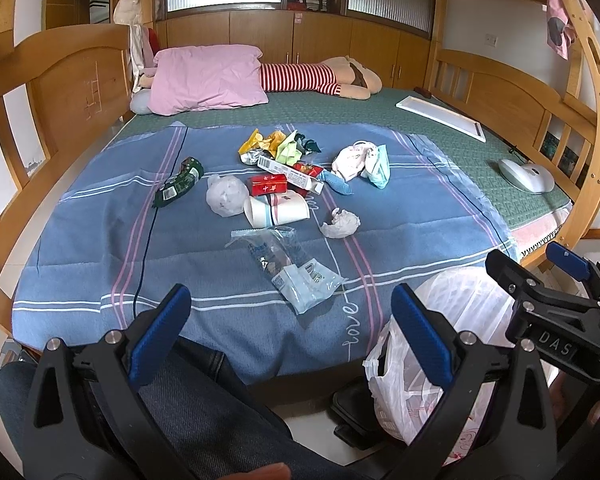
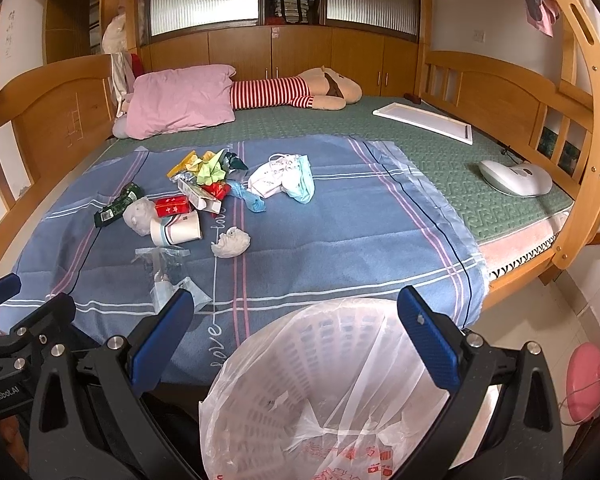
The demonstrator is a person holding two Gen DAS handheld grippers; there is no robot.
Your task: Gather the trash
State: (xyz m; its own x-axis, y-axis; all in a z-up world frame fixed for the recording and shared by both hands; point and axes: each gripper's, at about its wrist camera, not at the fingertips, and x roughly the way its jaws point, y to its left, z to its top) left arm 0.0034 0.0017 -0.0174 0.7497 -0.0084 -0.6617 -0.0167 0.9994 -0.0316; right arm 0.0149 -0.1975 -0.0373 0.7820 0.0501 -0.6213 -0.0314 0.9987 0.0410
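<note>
**Both grippers empty above the bed's near edge, litter spread on the blue blanket**

The left gripper (image 1: 292, 312) has its jaws spread wide with nothing between them, held over the person's denim-clad leg (image 1: 204, 412) at the foot of the bed. The right gripper (image 2: 296, 320) is likewise spread and empty, poised directly over a white basket lined with a clear plastic bag (image 2: 324, 384) that stands on the floor just beside the bed's edge.

Nearest the jaws on the blue striped blanket (image 1: 80, 248) lies a clear crinkled wrapper (image 1: 288, 268). Beyond it sit a crumpled white tissue (image 1: 340, 223) and a paper cup (image 1: 278, 209) lying on its side, touching a wadded white plastic bag (image 1: 226, 194). Behind the cup is a red cigarette pack (image 1: 267, 184), with a dark green snack packet (image 1: 178, 182) off to the left. Farther back, a heap of yellow, green and red wrappers (image 1: 280, 146) rests beside a long white carton (image 1: 292, 172), and face masks (image 1: 364, 162) lie to the right.

A pink pillow (image 1: 208, 78) and a striped plush toy (image 1: 320, 76) lie at the far end of the bed.
</note>
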